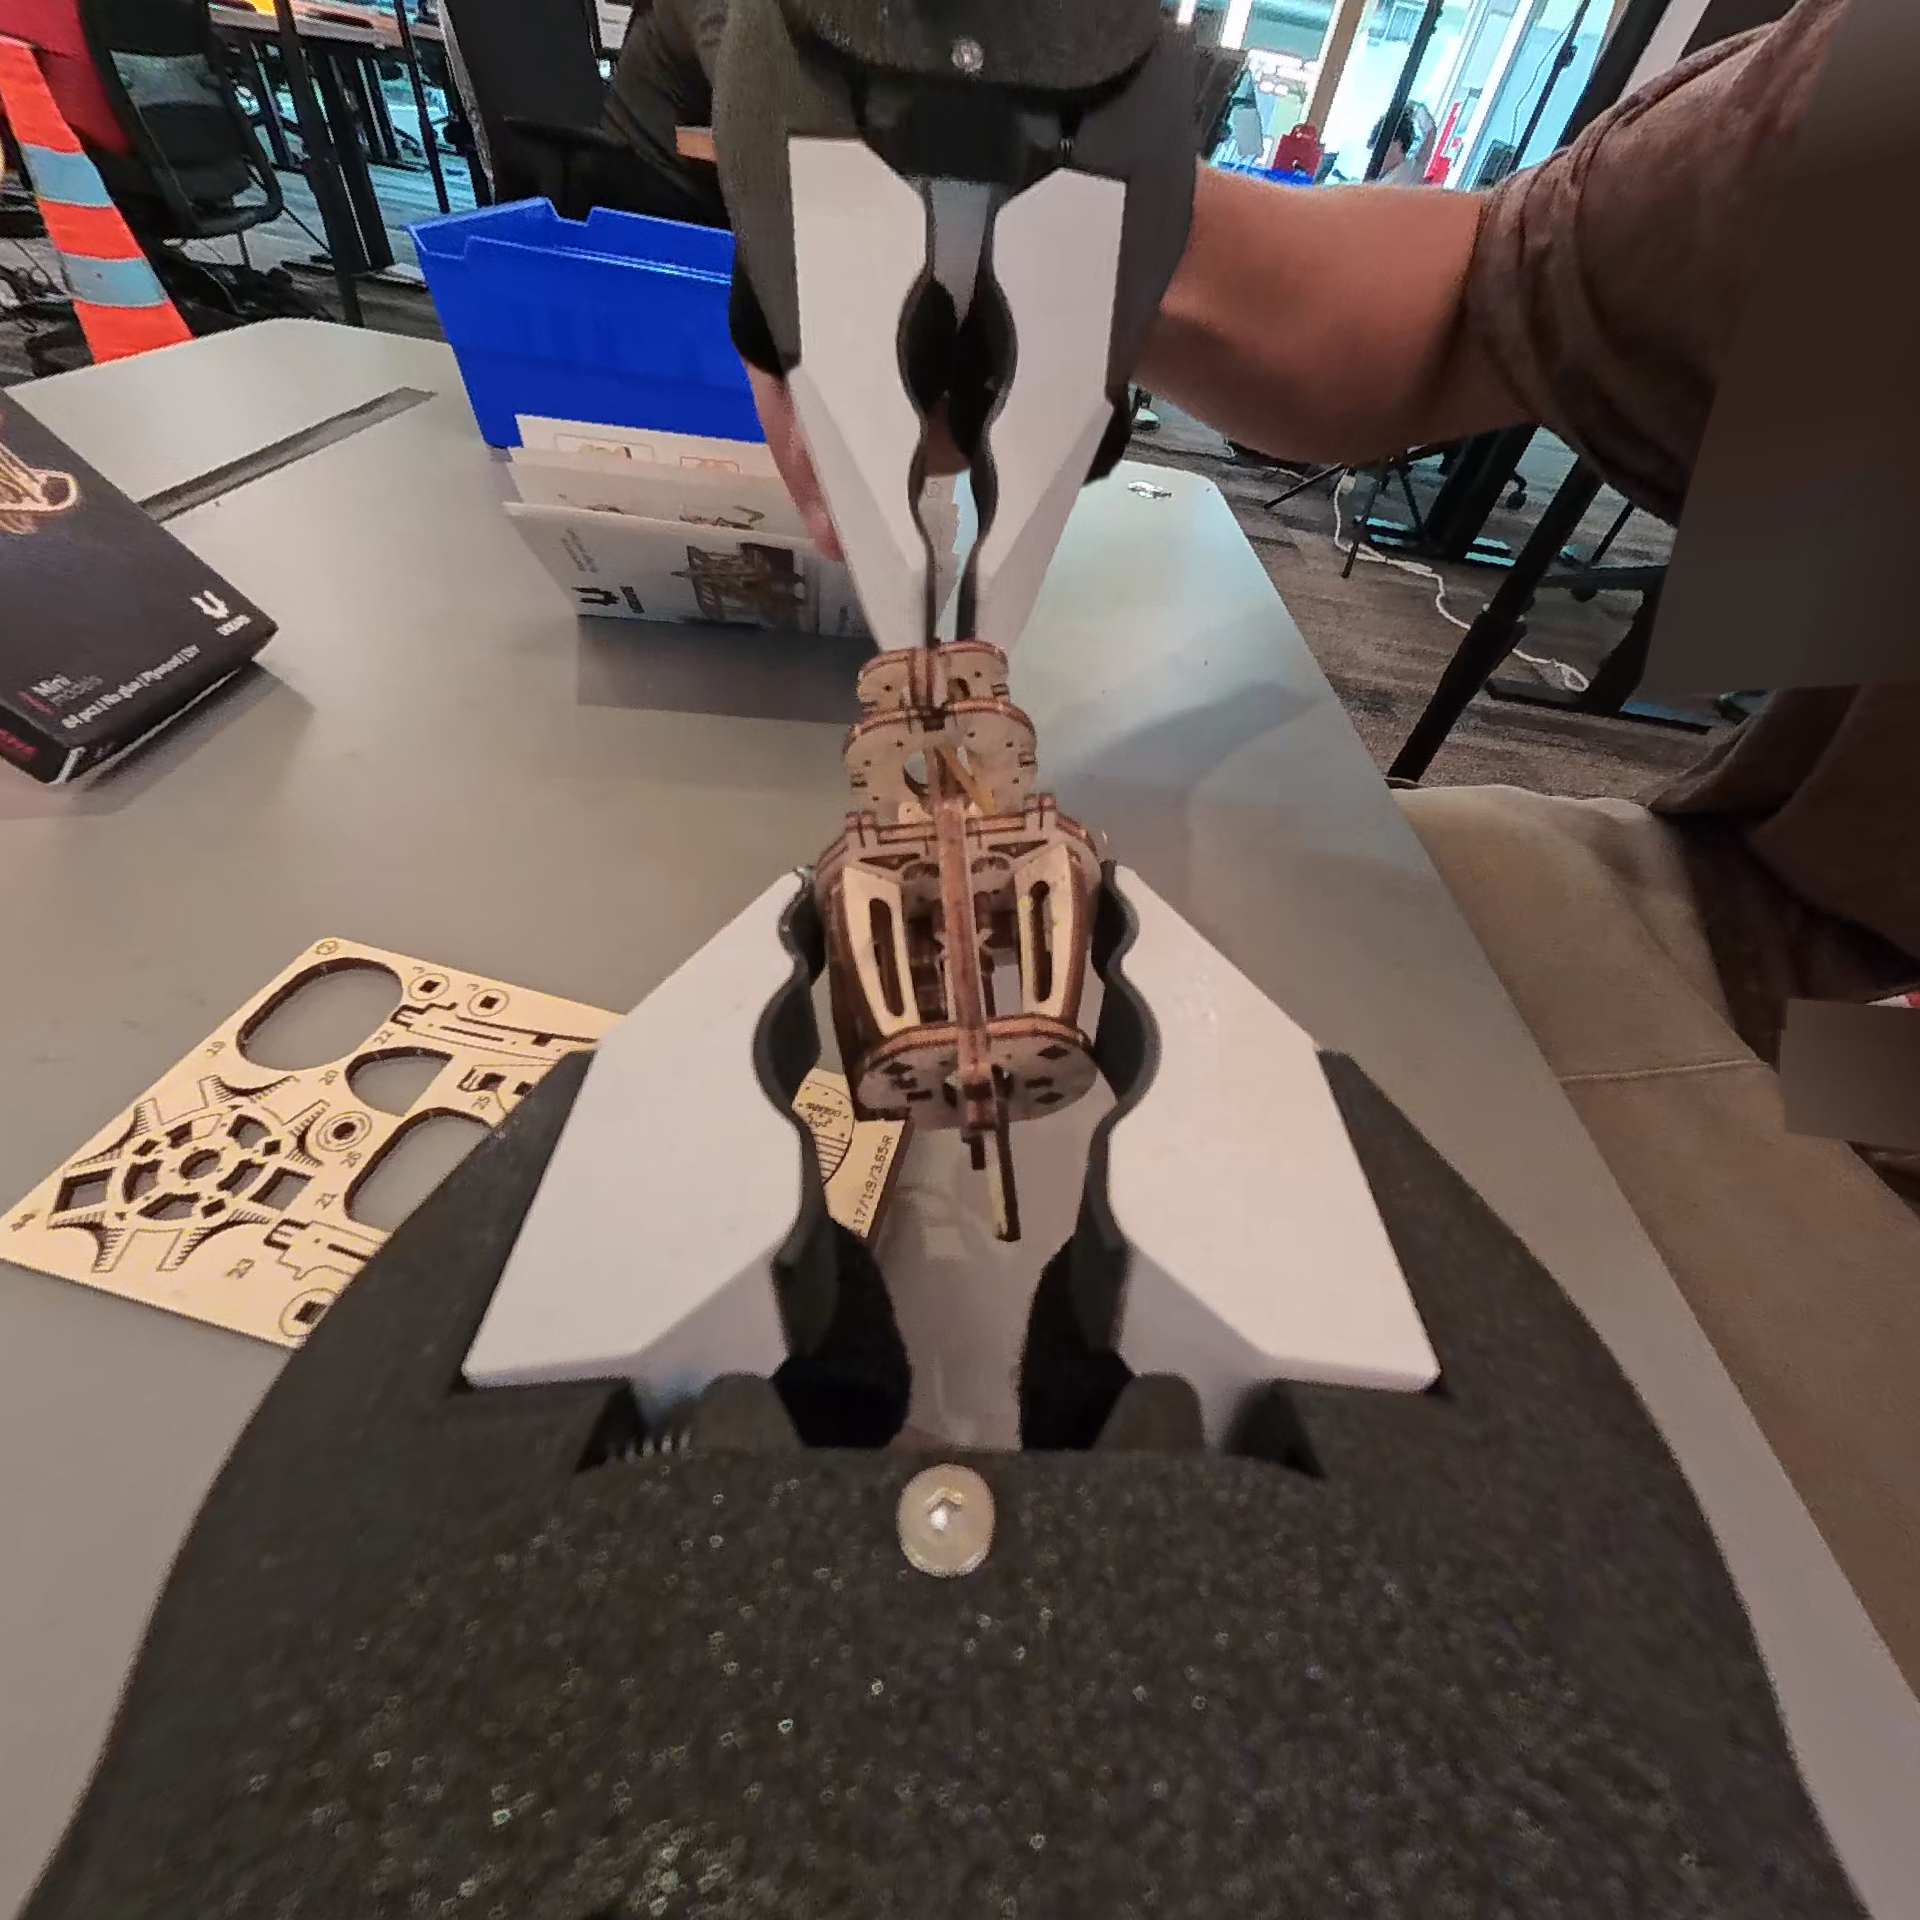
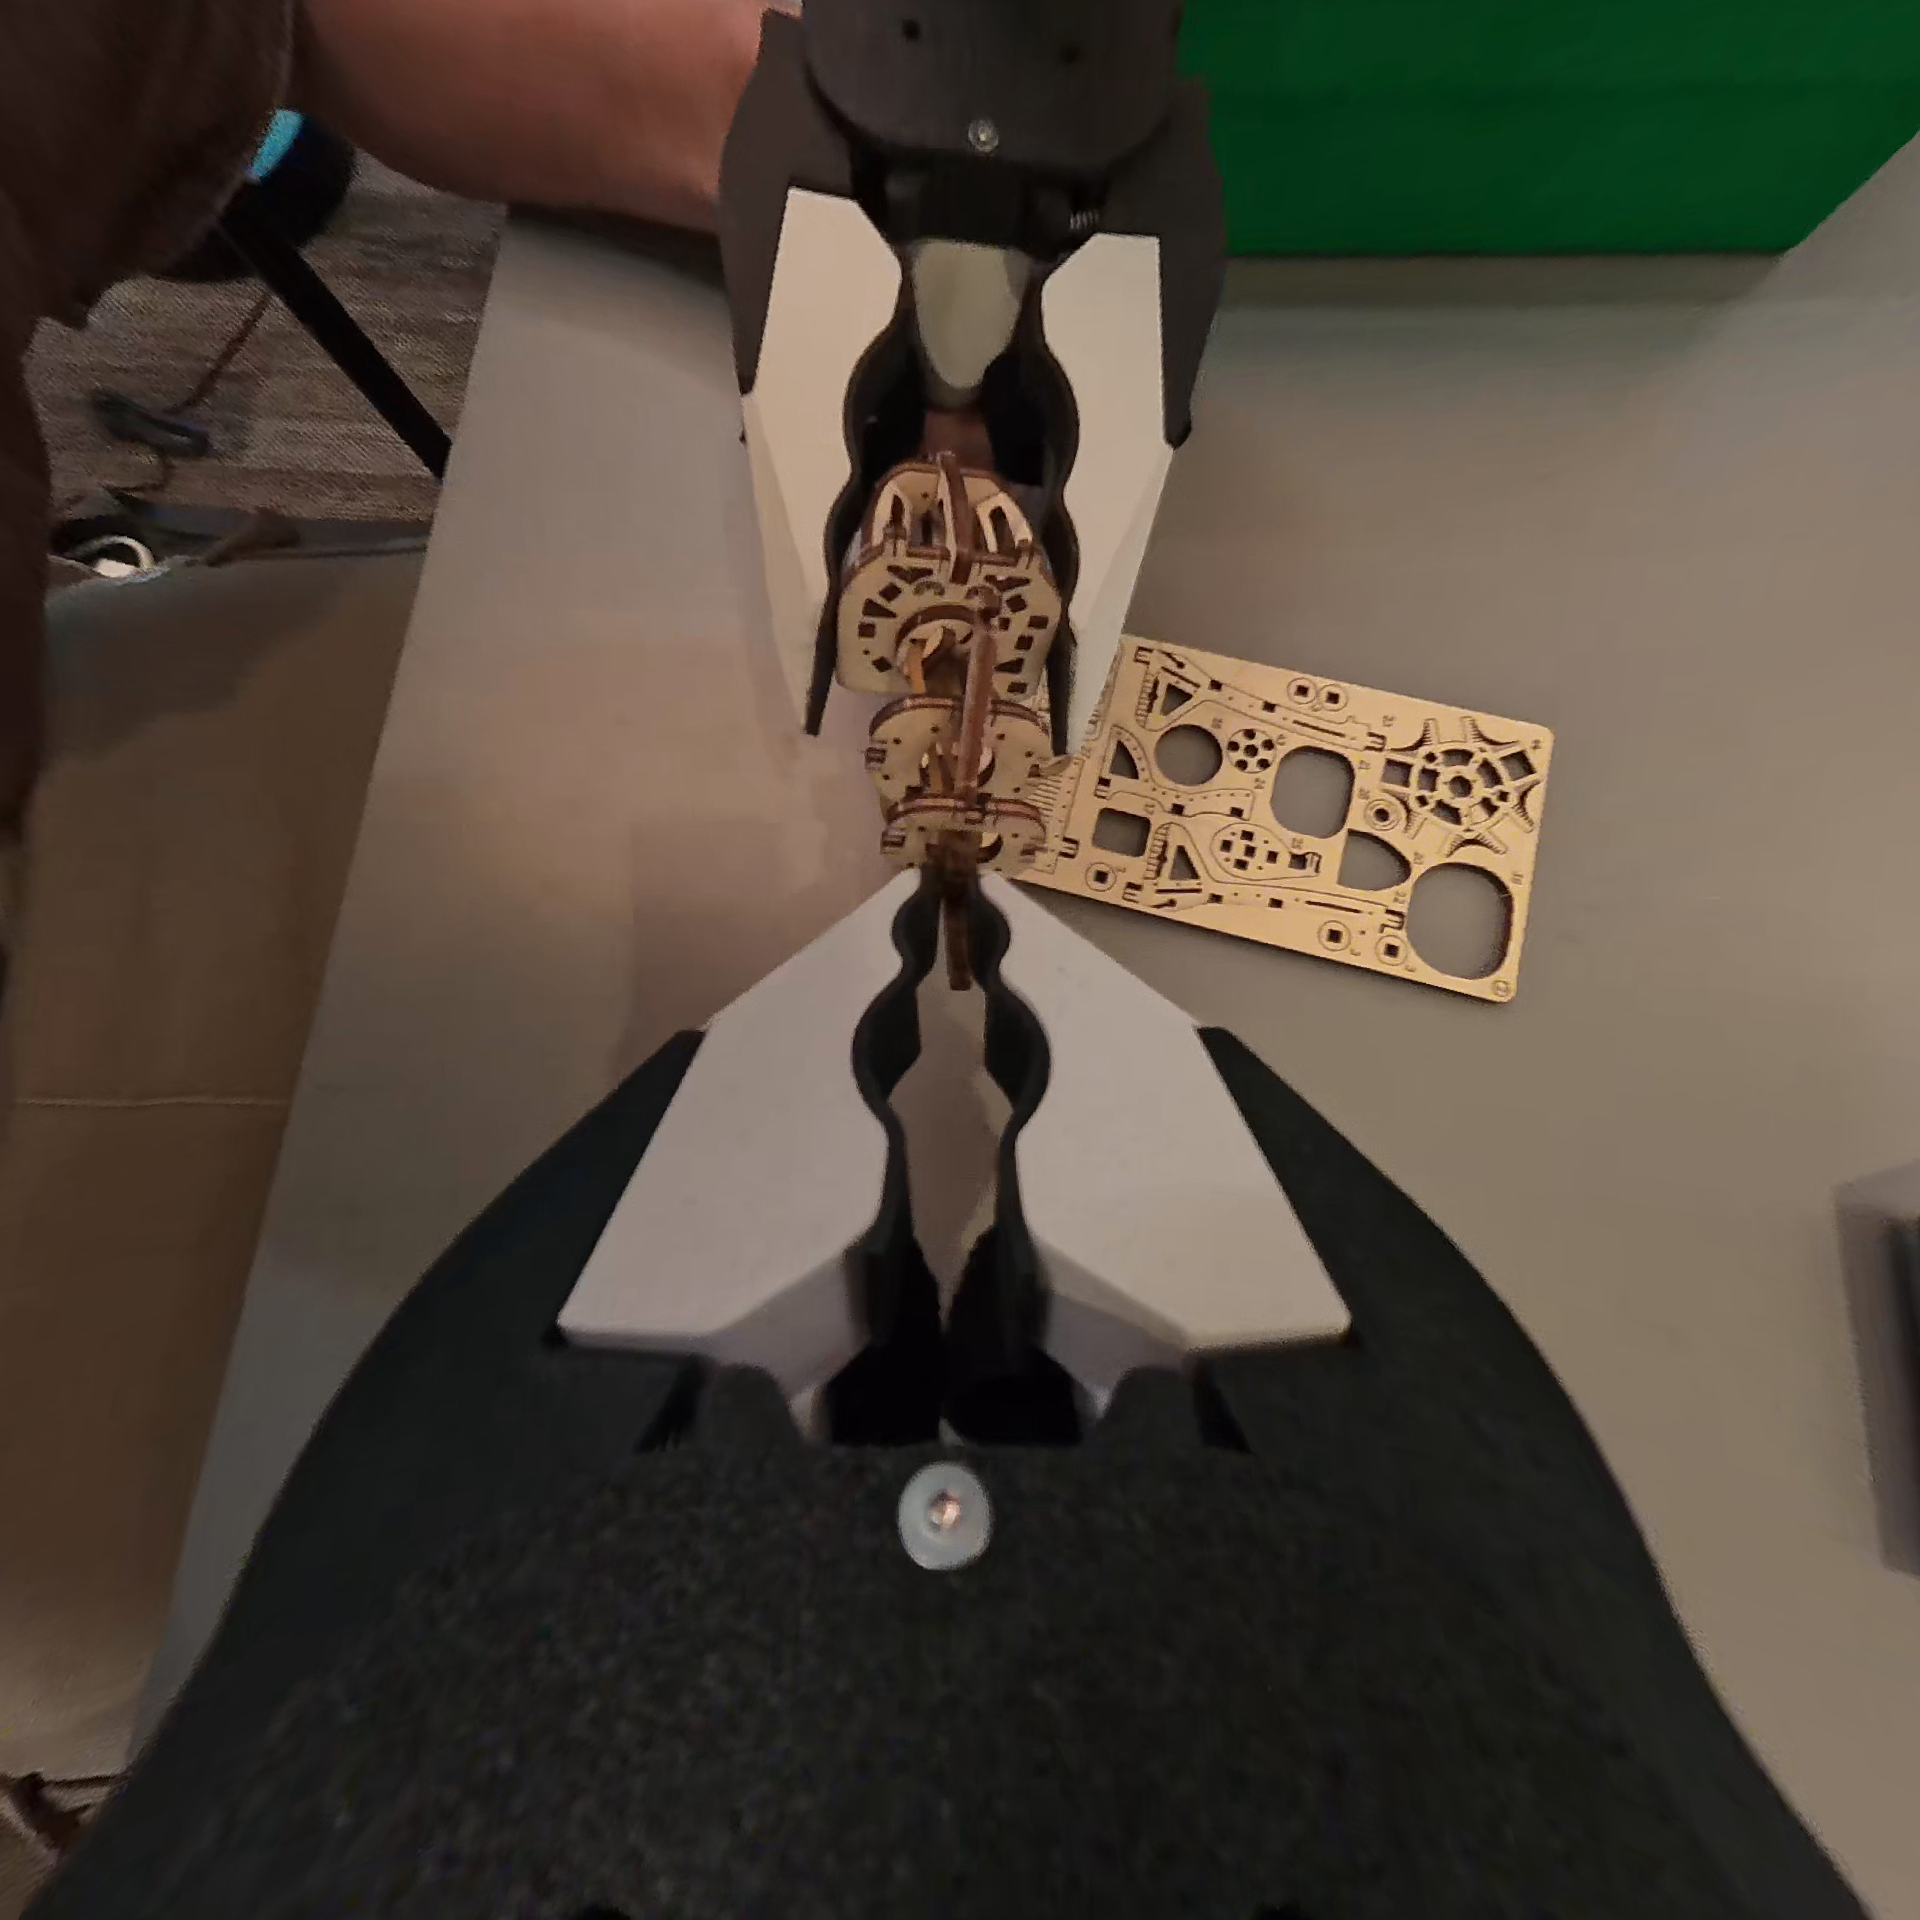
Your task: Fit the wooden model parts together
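Wooden model (image 1: 961,935) bridges both grippers, long axis between them: left gripper (image 1: 956,914) clamps drum; right gripper (image 2: 951,894) pinches shaft end.

Looking at a thin laser-cut wood model (image 1: 961,935) with dark burnt edges, matching pale sheet (image 1: 270,1132), smooth matt grey table (image 1: 436,810), glossy blue plastic bin (image 1: 592,301), grainy black gripper (image 1: 956,904) plastic.
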`<state>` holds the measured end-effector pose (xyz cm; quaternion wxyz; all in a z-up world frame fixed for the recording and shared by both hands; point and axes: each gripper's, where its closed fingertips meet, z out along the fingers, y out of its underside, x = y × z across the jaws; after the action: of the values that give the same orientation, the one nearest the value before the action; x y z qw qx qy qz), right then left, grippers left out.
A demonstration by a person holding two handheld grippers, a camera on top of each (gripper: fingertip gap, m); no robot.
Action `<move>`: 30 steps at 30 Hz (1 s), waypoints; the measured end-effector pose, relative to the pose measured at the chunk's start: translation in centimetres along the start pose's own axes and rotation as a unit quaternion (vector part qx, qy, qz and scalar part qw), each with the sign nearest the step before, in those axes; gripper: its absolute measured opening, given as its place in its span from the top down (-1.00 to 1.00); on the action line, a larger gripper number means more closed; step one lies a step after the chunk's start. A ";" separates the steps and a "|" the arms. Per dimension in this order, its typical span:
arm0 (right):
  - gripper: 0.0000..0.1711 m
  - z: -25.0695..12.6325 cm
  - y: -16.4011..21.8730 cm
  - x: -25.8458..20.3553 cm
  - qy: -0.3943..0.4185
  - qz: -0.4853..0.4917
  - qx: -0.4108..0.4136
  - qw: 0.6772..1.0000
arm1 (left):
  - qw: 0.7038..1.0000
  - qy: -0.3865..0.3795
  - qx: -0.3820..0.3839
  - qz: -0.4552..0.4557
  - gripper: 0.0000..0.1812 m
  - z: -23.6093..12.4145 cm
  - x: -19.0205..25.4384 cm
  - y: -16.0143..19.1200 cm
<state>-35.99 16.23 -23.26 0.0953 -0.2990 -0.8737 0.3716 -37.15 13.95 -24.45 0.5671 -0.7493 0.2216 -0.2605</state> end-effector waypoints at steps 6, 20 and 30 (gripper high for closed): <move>0.97 -0.1 0.4 -0.4 -0.030 0.015 -0.028 0.999 | 1.000 0.002 -0.017 0.010 0.46 0.3 0.2 0.5; 0.97 -0.1 1.0 -0.3 -0.061 0.045 -0.079 0.994 | 0.999 0.001 -0.039 0.010 0.46 0.6 0.4 1.1; 0.97 -0.3 0.3 -0.4 -0.063 0.013 -0.081 0.995 | 0.999 0.009 -0.043 -0.007 0.46 0.8 0.6 1.3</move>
<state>-35.40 16.39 -23.25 0.0110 -0.2931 -0.9013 0.3189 -36.27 13.81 -25.76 0.5301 -0.7724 0.2323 -0.2616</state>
